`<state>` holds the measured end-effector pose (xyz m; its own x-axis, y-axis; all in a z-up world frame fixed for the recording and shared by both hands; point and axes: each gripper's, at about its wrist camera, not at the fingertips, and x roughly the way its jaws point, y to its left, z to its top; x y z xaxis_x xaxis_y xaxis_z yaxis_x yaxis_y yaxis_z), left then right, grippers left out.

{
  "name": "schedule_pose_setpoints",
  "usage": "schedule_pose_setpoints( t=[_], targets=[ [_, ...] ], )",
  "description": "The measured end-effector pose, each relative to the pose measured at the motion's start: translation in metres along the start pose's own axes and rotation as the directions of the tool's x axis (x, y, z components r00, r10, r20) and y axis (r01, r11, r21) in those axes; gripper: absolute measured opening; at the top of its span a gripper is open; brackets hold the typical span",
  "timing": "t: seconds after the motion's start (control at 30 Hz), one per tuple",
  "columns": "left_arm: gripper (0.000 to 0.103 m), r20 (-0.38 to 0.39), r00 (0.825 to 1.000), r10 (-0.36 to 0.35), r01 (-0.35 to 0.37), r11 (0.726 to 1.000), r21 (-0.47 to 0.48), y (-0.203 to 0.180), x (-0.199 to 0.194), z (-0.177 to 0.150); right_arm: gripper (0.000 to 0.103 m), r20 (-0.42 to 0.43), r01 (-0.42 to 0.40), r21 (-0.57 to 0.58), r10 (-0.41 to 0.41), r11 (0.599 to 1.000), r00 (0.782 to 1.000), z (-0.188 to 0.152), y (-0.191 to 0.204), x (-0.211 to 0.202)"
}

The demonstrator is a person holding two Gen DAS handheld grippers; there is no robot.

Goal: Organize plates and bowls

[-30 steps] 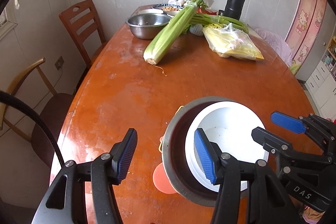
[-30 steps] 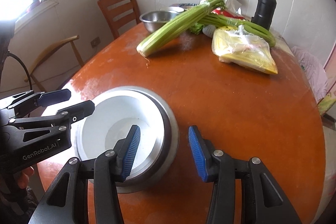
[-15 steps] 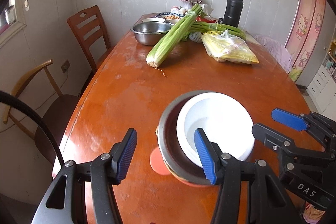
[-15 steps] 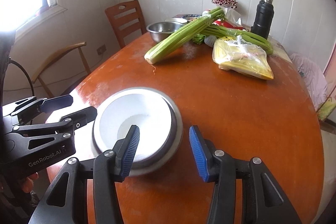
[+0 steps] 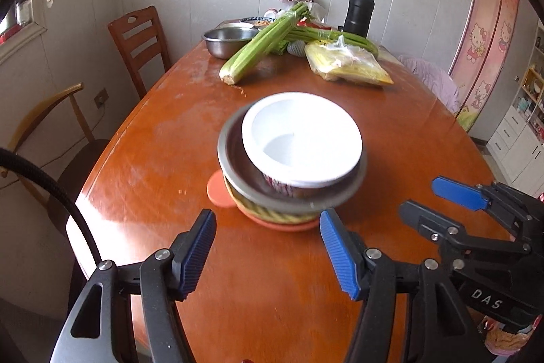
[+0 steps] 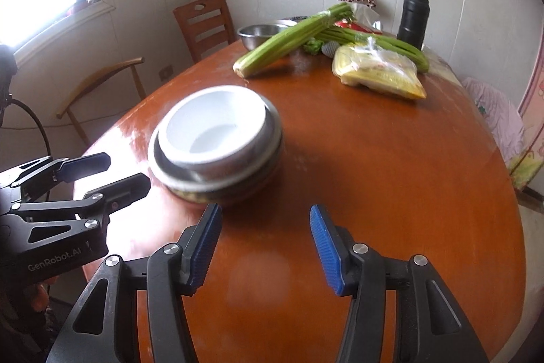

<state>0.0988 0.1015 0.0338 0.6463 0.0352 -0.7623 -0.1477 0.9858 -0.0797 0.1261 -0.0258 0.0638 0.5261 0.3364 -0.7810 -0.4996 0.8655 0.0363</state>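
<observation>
Because the white bowl (image 5: 301, 138) sits loose inside the steel bowl (image 5: 238, 172), you treat the stack as slippery and top-heavy. Grip the steel rim; both the left gripper (image 5: 267, 252) and right gripper (image 6: 265, 247) are opening, empty.

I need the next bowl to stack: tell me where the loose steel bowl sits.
The steel bowl stands at the table's far end, left of the celery, near the wooden chair.

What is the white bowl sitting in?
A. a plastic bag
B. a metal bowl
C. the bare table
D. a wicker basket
B: the white bowl is nested inside a wider metal bowl whose grey rim rings it, atop a stack of dishes.
</observation>
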Motion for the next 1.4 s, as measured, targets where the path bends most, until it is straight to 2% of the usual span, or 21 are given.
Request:
schedule_pose_setpoints(
  t=[0.4,1.4],
  targets=[
    [0.063,-0.014,0.999,0.031,-0.031,0.999,-0.012,-0.019,-0.002,-0.032,0.056,0.002,-0.014,0.007,0.014,1.000,1.000,-0.034,-0.003,-0.012],
    [0.063,-0.039,0.999,0.028,-0.027,1.000,0.008,-0.026,0.001,-0.046,0.056,-0.021,0.007,0.027,-0.006,1.000,1.000,-0.046,0.003,-0.006]
  ],
)
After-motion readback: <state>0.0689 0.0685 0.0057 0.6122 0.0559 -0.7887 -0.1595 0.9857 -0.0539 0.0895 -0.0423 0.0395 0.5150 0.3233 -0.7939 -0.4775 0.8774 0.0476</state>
